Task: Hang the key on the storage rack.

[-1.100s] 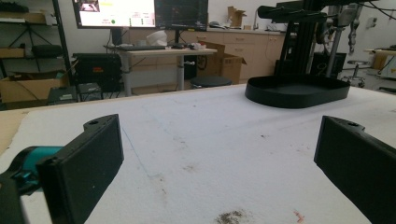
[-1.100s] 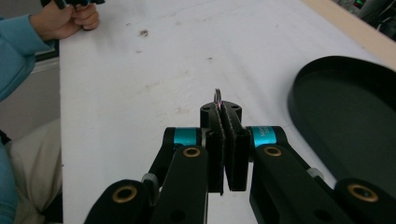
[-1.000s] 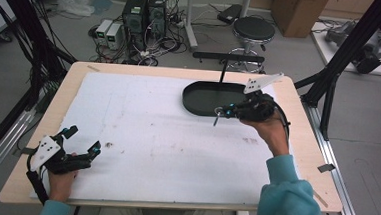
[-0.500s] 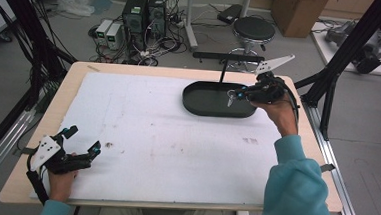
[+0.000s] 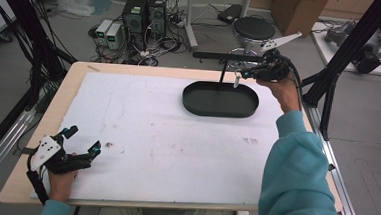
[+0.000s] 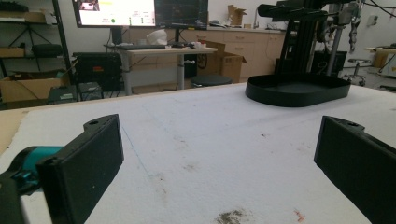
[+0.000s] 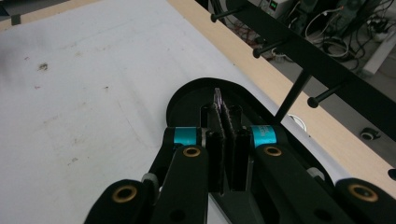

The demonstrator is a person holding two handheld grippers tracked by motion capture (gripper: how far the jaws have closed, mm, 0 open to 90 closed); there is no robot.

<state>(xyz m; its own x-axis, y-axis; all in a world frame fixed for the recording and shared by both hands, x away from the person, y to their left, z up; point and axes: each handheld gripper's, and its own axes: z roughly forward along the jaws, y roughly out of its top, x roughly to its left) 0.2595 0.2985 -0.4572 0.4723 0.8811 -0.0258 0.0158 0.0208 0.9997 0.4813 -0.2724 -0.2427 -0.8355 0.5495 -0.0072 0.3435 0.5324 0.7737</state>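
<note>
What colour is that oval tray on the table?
Black; the tray shows best in the high view.

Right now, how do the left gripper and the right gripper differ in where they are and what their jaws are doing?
The left gripper rests low at the table's near left corner, while the right gripper is raised over the black tray's far edge. The left gripper's jaws stand wide apart with nothing between them; the right gripper's jaws are pressed together on a small thin object. Both are hand-held, with black jaws.
</note>
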